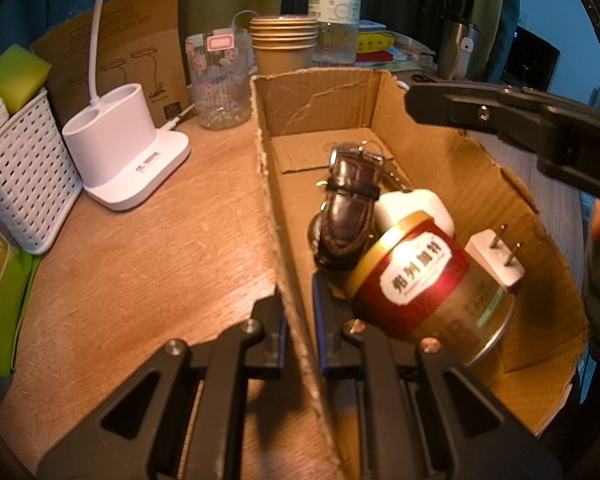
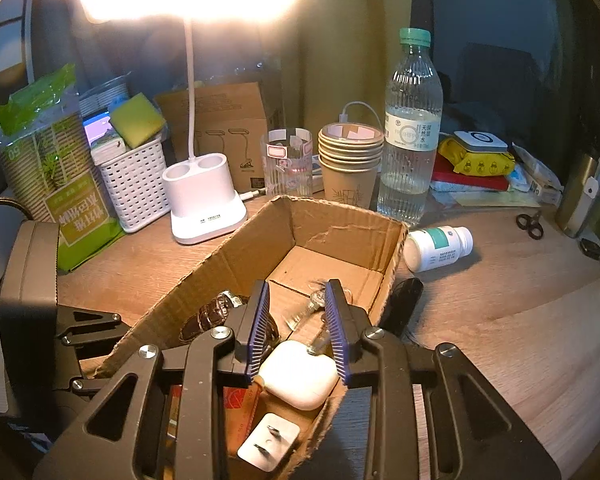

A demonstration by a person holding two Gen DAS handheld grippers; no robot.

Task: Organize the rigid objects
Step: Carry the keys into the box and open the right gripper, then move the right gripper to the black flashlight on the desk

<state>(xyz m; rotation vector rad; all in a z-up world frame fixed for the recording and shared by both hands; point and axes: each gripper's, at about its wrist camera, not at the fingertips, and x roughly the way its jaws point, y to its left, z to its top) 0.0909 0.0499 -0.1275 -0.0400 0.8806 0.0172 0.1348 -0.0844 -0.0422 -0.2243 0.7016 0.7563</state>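
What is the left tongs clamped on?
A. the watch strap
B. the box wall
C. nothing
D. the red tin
B: in the left wrist view the left tongs straddle the box wall, one finger outside and one inside, closed on the cardboard; the red tin and watch lie loose in the box.

This looks like a cluttered desk (image 2: 500, 312) in a home, lit by a white desk lamp (image 2: 204, 200) and crowded with a water bottle (image 2: 410, 136), stacked paper cups (image 2: 350, 160), a sticker-covered glass (image 2: 287, 162), a white basket (image 2: 134, 184), books (image 2: 472, 182) and scissors (image 2: 531, 224).
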